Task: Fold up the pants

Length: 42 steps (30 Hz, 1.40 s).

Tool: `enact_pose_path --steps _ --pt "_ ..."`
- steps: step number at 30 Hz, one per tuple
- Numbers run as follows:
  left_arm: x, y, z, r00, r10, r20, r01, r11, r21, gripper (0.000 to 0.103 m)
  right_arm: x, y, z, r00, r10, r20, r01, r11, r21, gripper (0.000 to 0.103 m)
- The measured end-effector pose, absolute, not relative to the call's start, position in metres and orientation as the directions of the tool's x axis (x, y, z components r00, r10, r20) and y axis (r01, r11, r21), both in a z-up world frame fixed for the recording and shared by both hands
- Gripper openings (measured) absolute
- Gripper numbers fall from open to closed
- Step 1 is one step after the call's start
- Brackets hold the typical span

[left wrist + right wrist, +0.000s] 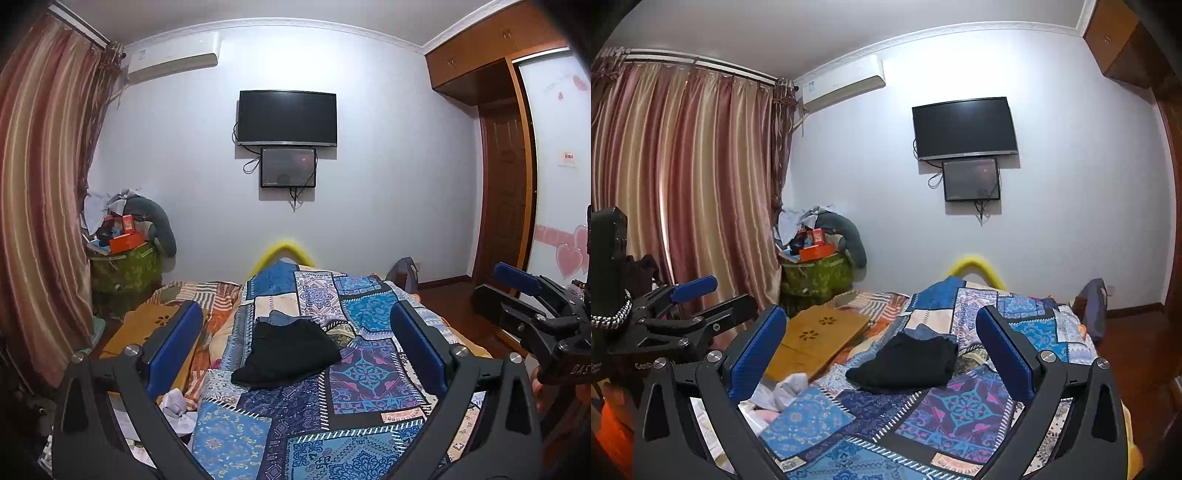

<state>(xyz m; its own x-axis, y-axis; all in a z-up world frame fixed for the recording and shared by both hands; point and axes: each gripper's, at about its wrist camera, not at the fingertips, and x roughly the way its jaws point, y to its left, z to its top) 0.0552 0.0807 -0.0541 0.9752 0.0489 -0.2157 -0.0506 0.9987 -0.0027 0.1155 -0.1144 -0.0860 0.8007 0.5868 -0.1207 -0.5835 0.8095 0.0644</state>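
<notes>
Black pants (291,350) lie folded in a small bundle on the blue patchwork bedspread (369,373), with a bit of blue denim (282,316) showing behind them. They also show in the right wrist view (908,363). My left gripper (295,347) is open and empty, held above the bed short of the pants. My right gripper (881,347) is open and empty too, held at a similar height. It also shows at the right edge of the left wrist view (506,291), and the left gripper at the left edge of the right wrist view (716,299).
A flat wooden board (816,341) lies on the bed left of the pants, with white crumpled cloth (783,391) near it. A green bin heaped with boxes (816,273) stands by the curtain (683,192). A TV (964,127) hangs on the far wall. A wardrobe (546,177) stands at right.
</notes>
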Motion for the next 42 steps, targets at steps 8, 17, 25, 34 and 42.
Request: enact_pose_path --steps 8,17,25,34,42 --pt "0.0581 0.0803 -0.0550 0.974 0.044 -0.223 -0.046 0.999 -0.004 0.102 0.1147 -0.1146 -0.0841 0.805 0.579 -0.128 -0.577 0.815 0.060 0.102" --pt "0.0581 0.0791 -0.0566 0.974 0.041 -0.222 -0.043 0.999 -0.005 0.103 0.1142 -0.1135 -0.0826 0.802 0.582 -0.134 -0.579 0.813 0.063 0.102" --pt "0.0589 0.0766 -0.0564 0.975 0.033 -0.222 -0.036 0.999 -0.009 0.103 0.1144 -0.1141 -0.0826 0.802 0.582 -0.133 -0.579 0.813 0.064 0.102" --pt "0.0602 0.0745 -0.0560 0.972 0.015 -0.234 -0.020 1.000 -0.017 0.103 0.1149 -0.1157 -0.0835 0.803 0.582 -0.129 -0.578 0.813 0.068 0.102" --pt "0.0594 0.0724 -0.0553 0.971 0.001 -0.240 -0.005 1.000 -0.017 0.103 0.1147 -0.1168 -0.0841 0.804 0.582 -0.127 -0.578 0.813 0.071 0.102"
